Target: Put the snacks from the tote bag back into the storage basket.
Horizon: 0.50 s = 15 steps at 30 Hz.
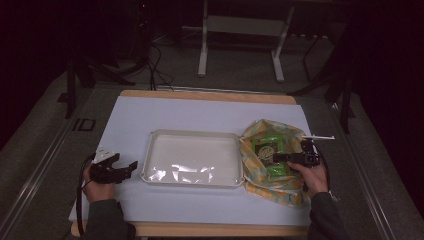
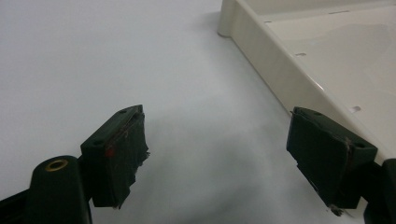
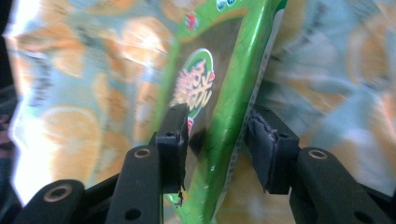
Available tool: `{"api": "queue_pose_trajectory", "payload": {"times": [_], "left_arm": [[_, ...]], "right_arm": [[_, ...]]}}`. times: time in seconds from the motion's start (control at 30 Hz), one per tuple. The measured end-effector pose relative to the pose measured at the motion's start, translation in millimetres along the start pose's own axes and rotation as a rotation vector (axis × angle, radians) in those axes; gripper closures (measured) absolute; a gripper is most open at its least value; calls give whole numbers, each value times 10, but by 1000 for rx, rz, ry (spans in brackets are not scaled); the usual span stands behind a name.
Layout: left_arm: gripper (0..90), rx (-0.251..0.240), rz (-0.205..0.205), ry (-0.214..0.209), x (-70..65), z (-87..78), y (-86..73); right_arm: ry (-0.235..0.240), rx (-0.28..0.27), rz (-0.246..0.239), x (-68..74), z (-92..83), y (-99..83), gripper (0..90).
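Note:
A green snack packet [image 1: 269, 150] lies in an open orange-patterned bag [image 1: 260, 175] at the table's right. My right gripper [image 1: 276, 157] reaches into the bag from the right. In the right gripper view its jaws straddle the edge of the green packet [image 3: 229, 93], still open [image 3: 217, 140], with a narrow gap at the right jaw. The bag's printed lining [image 3: 70, 116] is behind. My left gripper [image 1: 125, 162] rests low on the white sheet, left of the cream tray [image 1: 192, 133]. It stands wide open [image 2: 224, 154] with nothing between its pads, and the tray's wall [image 2: 280, 70] is just to its right.
The tray's bare bottom glints under the light. The white sheet [image 1: 200, 110] covers a wooden tabletop, with the bag touching the tray's right rim. Beyond the table's far edge are dark floor, cables and white stand legs [image 1: 202, 55].

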<state>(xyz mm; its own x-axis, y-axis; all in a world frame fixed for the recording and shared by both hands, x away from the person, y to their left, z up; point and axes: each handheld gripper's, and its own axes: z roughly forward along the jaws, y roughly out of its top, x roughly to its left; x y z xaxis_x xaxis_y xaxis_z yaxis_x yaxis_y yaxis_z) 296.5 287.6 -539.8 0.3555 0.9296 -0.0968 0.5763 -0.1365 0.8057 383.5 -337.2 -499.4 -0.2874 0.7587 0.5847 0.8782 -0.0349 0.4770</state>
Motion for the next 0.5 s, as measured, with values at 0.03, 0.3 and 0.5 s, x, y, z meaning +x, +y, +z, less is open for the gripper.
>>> {"api": "queue_pose_trajectory", "payload": {"times": [0.03, 0.3, 0.5], "left_arm": [[204, 1, 1, 0, 1, 0, 0], [203, 0, -1, -1, 3, 0, 0], [203, 1, 1, -1, 1, 0, 0]], "right_arm": [[-3, -9, -12, 22, 0, 18, 586], [-29, 22, -30, 122, 90, 178, 592], [-40, 52, -28, 156, 95, 174, 626]]}}
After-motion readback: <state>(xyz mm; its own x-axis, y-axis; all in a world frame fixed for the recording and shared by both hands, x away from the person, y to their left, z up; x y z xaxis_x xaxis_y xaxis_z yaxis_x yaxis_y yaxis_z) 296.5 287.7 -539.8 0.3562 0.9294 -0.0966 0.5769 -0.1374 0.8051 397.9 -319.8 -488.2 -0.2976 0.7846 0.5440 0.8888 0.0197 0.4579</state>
